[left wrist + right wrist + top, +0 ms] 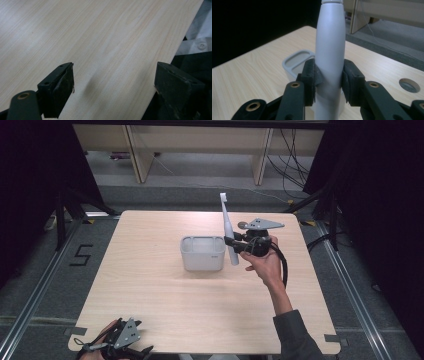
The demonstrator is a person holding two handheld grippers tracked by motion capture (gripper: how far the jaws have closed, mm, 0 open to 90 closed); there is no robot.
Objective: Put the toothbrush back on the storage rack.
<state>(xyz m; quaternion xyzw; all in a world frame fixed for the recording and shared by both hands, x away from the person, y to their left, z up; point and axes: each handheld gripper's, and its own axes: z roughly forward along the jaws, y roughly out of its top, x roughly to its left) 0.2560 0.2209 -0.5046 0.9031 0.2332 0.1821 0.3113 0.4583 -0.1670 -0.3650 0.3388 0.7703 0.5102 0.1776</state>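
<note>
A white electric toothbrush point(227, 227) stands nearly upright, brush head at the top, just right of a grey two-compartment holder point(202, 253) at the table's middle. My right gripper point(234, 244) is shut on the toothbrush's handle point(329, 57), its pads pressing both sides; the handle's lower end hangs beside the holder's right wall. The holder point(297, 61) shows behind the handle in the right gripper view. My left gripper point(131, 351) rests at the table's near left corner, and in the left gripper view its jaws point(115, 86) stand wide apart over bare wood with nothing between them.
The light wooden table point(150, 290) has a round cable hole point(409, 85) near its right side. Beyond the far edge are wooden furniture legs point(137, 155) and loose cables point(292, 155) on a grey floor. Dark curtains flank both sides.
</note>
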